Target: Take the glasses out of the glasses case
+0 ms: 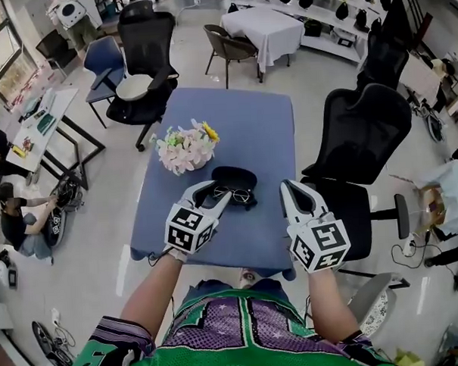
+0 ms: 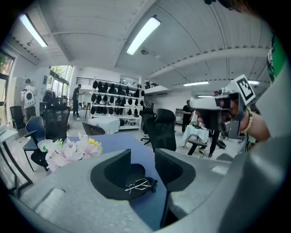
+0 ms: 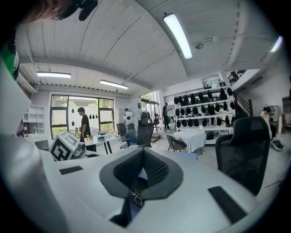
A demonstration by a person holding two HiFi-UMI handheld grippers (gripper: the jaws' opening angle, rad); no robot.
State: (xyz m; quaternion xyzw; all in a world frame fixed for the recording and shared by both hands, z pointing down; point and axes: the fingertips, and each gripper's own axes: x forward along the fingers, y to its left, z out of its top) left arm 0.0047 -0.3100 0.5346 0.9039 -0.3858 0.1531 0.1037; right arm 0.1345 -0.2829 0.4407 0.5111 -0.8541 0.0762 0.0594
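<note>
A black glasses case (image 1: 235, 175) lies open on the blue table (image 1: 234, 117), near its front edge. Thin wire-framed glasses (image 1: 235, 194) rest on the case's near half. My left gripper (image 1: 210, 191) is open just left of the glasses, holding nothing. In the left gripper view the glasses (image 2: 138, 184) and the case (image 2: 119, 173) show in the gap of that gripper (image 2: 143, 158). My right gripper (image 1: 292, 189) hovers to the right of the case, shut and empty. In the right gripper view its jaws (image 3: 143, 153) meet, and the glasses (image 3: 135, 197) show below them.
A bunch of pale flowers (image 1: 186, 148) stands on the table just behind and left of the case. A black office chair (image 1: 364, 146) is at the table's right side. More chairs (image 1: 142, 61) and a white-clothed table (image 1: 268, 26) stand beyond.
</note>
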